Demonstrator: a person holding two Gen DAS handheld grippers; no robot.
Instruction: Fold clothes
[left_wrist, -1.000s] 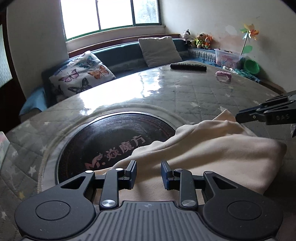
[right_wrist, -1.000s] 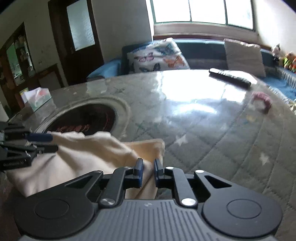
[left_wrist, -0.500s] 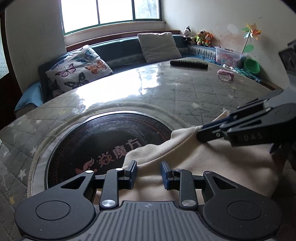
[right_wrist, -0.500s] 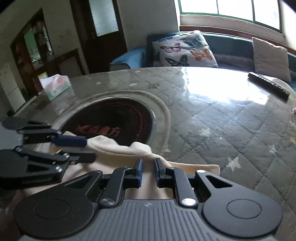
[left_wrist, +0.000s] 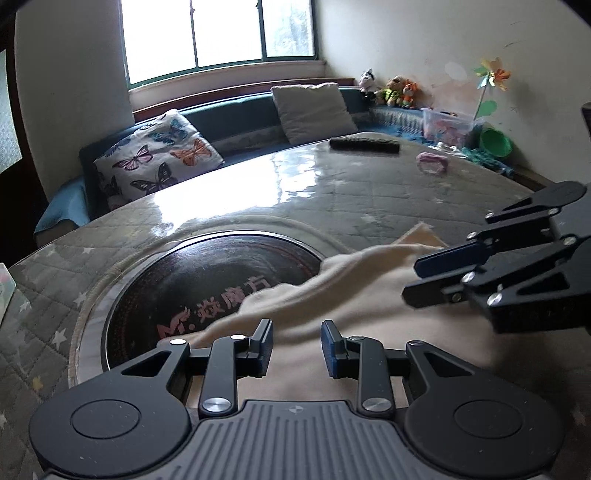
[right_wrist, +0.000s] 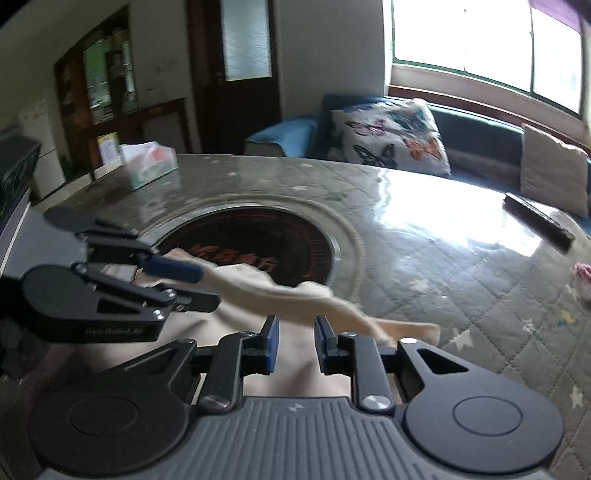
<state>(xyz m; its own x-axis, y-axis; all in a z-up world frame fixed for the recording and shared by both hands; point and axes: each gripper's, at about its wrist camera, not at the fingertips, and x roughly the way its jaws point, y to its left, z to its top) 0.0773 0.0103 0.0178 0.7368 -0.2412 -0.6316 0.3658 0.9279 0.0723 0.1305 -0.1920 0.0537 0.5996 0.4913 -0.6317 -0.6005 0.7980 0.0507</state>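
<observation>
Round quilted bench (left_wrist: 369, 195) filled both views, dark hotplate disc (left_wrist: 207, 280) set in its middle. Cream garment (left_wrist: 332, 295) lay bunched on the bench, its far edge lapping the disc's rim at about 4 o'clock in the left wrist view. Left tool (left_wrist: 297, 347) sat low over the cloth, jaws narrowly apart, cloth visible beneath the gap, pads not pressing it. Right tool (right_wrist: 295, 343) over the same garment, jaws opening, cloth below them, nothing gripped. Remote (left_wrist: 364, 144) at 1 o'clock near the far edge; tissue box (right_wrist: 147, 164) at 10 o'clock in the right wrist view.
</observation>
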